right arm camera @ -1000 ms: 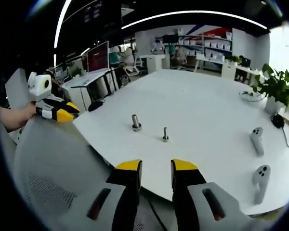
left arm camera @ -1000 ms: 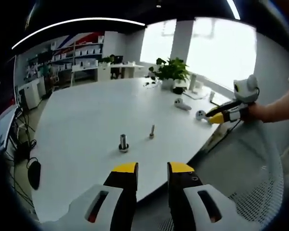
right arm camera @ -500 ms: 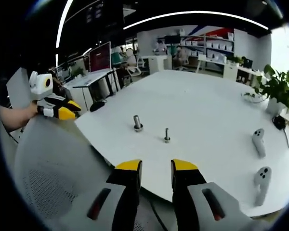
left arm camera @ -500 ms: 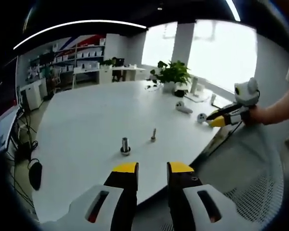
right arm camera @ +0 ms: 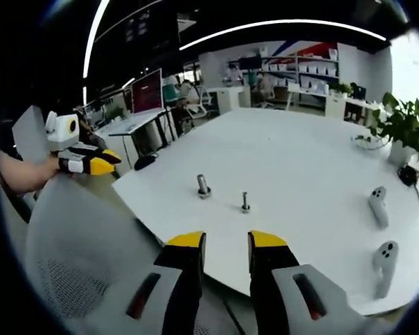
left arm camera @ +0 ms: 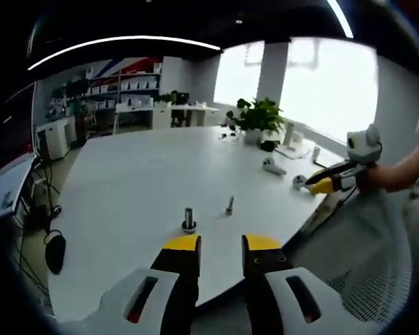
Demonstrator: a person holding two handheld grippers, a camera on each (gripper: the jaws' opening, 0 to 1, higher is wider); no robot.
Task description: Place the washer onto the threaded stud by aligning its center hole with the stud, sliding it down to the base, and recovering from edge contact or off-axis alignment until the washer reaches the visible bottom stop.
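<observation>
Both grippers, left (left arm camera: 220,243) and right (right arm camera: 227,241), hang spread and empty before the table (right arm camera: 300,160). The stud (right arm camera: 245,202) stands at 12 o'clock, apparently unwashered; the washer stack (right arm camera: 203,186) at 11 wants a square, edge-on pinch.

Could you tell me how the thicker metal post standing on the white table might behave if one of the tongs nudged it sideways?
The thicker post stands upright on a small flared foot, so it may tip rather than slide. Being round, it would probably roll once down. It looks like solid metal, so likely stiff and heavy for its size; the smooth table offers little grip.
</observation>
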